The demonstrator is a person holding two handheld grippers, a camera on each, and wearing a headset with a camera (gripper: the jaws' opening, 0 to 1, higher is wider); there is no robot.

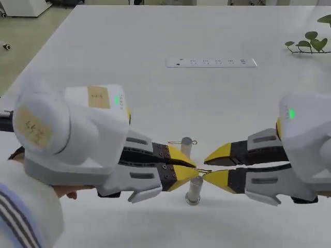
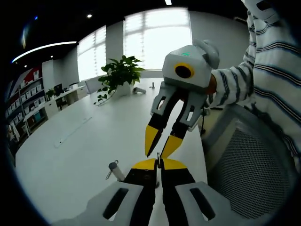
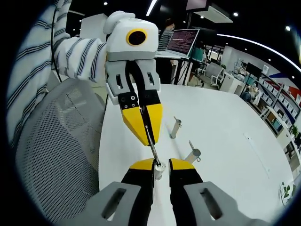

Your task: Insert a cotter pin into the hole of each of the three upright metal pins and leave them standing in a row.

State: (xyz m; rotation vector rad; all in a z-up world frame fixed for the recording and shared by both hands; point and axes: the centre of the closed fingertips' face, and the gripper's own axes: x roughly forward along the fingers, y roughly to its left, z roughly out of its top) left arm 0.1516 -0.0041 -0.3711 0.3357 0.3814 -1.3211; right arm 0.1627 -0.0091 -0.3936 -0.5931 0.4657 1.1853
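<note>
Left gripper (image 1: 192,168): I see its jaws closed on a thin cotter pin (image 3: 151,141). The pin sticks out past the yellow tips.
Right gripper (image 1: 207,165): its jaws stand apart, nearly tip to tip with the left one. In the right gripper view they sit on either side of a metal pin's top, and I cannot tell if they touch it.
Work piece: the front metal pin (image 1: 194,191) stands upright on the table (image 1: 155,31), just under both grippers. The free end of the held cotter pin is at its head. Whether it is already in the hole is too small to tell.
Other pins: the second metal pin (image 1: 186,146) stands just behind, with a fitted cotter pin (image 1: 177,141) through its top. The third metal pin (image 3: 175,127) stands further off, and I cannot tell if it has a cotter pin.
Step, as I judge: I am threading the cotter pin into the front pin's hole.
Risk of tipping: if the cotter pin misses the hole and pushes on the head, the front pin can fall, because the right jaws may not be steadying it.
Risk of slipping: the cotter pin is thin, so a side load can turn it in the jaws or bend it.
Risk to the row: both grippers are close to the second pin, and a wide move can knock it over.
</note>
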